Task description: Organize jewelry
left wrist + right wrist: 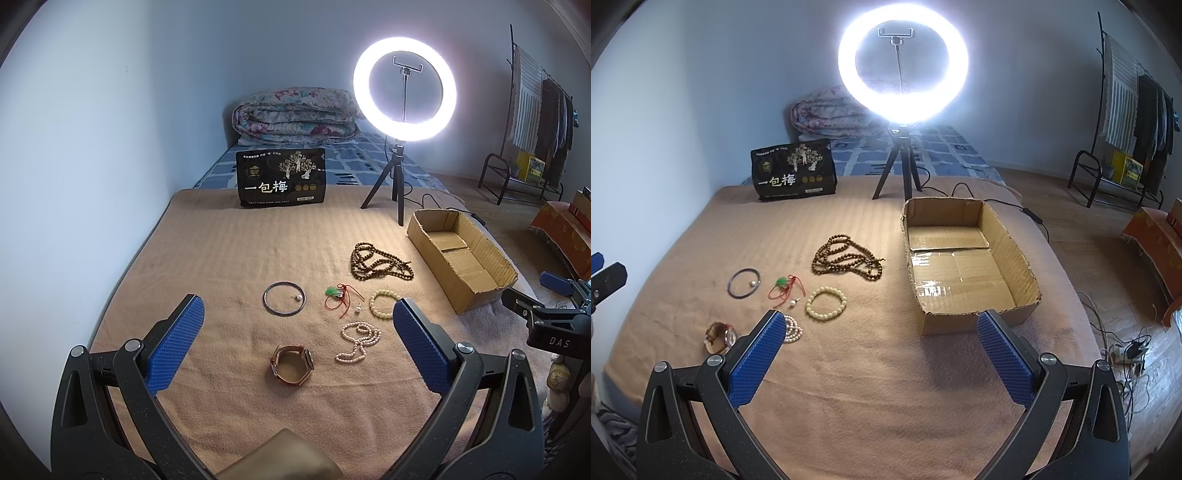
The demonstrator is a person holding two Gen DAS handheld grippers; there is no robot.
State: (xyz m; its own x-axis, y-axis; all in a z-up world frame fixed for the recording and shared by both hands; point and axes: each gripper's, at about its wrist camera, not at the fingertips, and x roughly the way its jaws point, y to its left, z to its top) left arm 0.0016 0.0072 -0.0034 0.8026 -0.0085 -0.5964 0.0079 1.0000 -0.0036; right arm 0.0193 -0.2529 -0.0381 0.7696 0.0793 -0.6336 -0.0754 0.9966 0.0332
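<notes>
Jewelry lies scattered on a tan, ribbed blanket (221,251) spread over the bed, all of it to the left of an open cardboard box (1012,254) with rough torn edges and shiny tape across its floor. Nearest the box's far end is a long strand of small brown wooden beads (846,258), heaped in loose loops. Nearer, just left of the box's front corner, sits a bracelet of round, pale cream beads (826,303). Further left of the box come a green pendant on thin red cord (338,295), then a thin dark metal bangle (285,298) with a small pearl earring (300,296) inside its circle. A second pearl earring (357,309) lies between the cord and the cream bracelet. In front of these, a strand of small white pearls (360,339) curls in a loop, and a wristwatch with a brown leather strap (291,365) stands on its edge. The left claw (297,343) hangs above the watch with its blue, dimpled pads spread wide, gripping nothing. The right claw (881,354) is likewise wide and empty, hovering over bare blanket before the box's near wall.
</notes>
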